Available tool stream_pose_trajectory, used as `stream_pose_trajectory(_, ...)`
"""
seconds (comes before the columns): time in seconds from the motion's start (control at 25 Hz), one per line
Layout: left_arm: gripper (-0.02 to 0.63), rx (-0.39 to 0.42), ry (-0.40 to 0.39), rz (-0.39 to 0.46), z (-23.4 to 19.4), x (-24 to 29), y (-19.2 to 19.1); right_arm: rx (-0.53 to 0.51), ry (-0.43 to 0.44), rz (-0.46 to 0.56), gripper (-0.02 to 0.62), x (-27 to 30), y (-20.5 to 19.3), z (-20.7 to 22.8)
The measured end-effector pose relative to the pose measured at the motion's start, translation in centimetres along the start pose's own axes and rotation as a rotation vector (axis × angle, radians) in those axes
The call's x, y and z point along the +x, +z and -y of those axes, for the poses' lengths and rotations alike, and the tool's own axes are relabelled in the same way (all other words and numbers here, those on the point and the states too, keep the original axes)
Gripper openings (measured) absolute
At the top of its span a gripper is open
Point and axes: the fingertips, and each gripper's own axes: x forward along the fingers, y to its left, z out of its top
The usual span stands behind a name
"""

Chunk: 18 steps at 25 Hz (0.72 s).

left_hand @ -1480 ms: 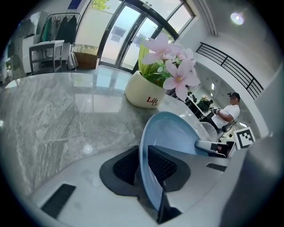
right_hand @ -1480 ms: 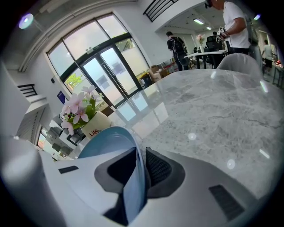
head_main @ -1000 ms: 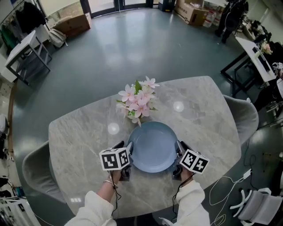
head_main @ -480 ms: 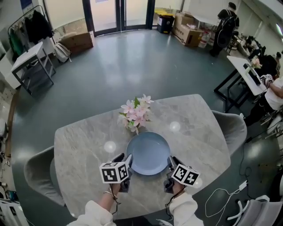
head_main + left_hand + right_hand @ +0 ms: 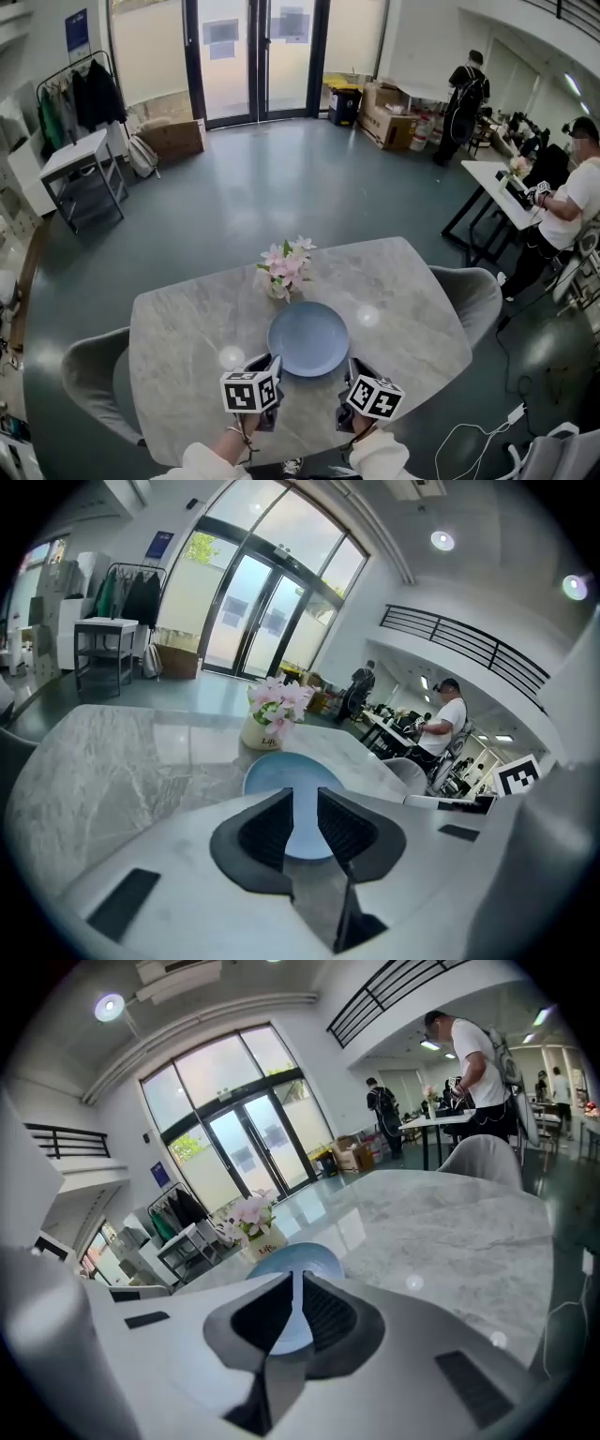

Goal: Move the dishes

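Two hand-held grippers sit at the lower middle of the head view, aimed at a round blue plate (image 5: pixel 307 339) that lies flat at the centre of a grey marble table (image 5: pixel 187 319). The left gripper (image 5: pixel 266 364) is just beside the plate's lower-left rim, and the right gripper (image 5: pixel 353 368) is just beside its lower-right rim. Neither touches it.

In the left gripper view, the jaws stand a little apart and hold nothing; the plate shows through the gap, straight ahead and beyond the tips. In the right gripper view, the jaws are all but closed, with only a sliver of blue between them, and they also hold nothing.

Being round, the plate has no long axis, so any point on its rim would serve for a grip. It lies up-frame of both grippers. Both look equally near, one on each side of it.

A small vase of pink flowers (image 5: pixel 284 267) stands just past the plate's upper-left rim, so room is tightest that way. Bare tabletop spreads to the left and right of the plate. The table's near edge runs close behind the grippers at the bottom of the frame. A grey chair (image 5: pixel 89 370) flanks the table at lower left, and another chair (image 5: pixel 473 291) at right.
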Motion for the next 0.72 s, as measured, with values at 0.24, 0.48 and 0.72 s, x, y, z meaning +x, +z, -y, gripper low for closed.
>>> stream_pose_trajectory(0.24,0.015,0.048,0.001,0.03,2.0,-3.3,-1.2,-0.044,0.032,0.034,0.071,-3.9,-0.9,-1.3)
stream_pose_trajectory(0.48,0.008,0.077,-0.018,0.054,4.2,-5.9,-2.4,-0.09,0.056,0.041,0.064,-7.0,-1.8,-1.8)
stream_pose_trajectory(0.72,0.008,0.099,-0.031,0.072,5.7,-8.1,-3.5,-0.097,0.091,0.035,0.063,-8.8,-3.3,-2.5)
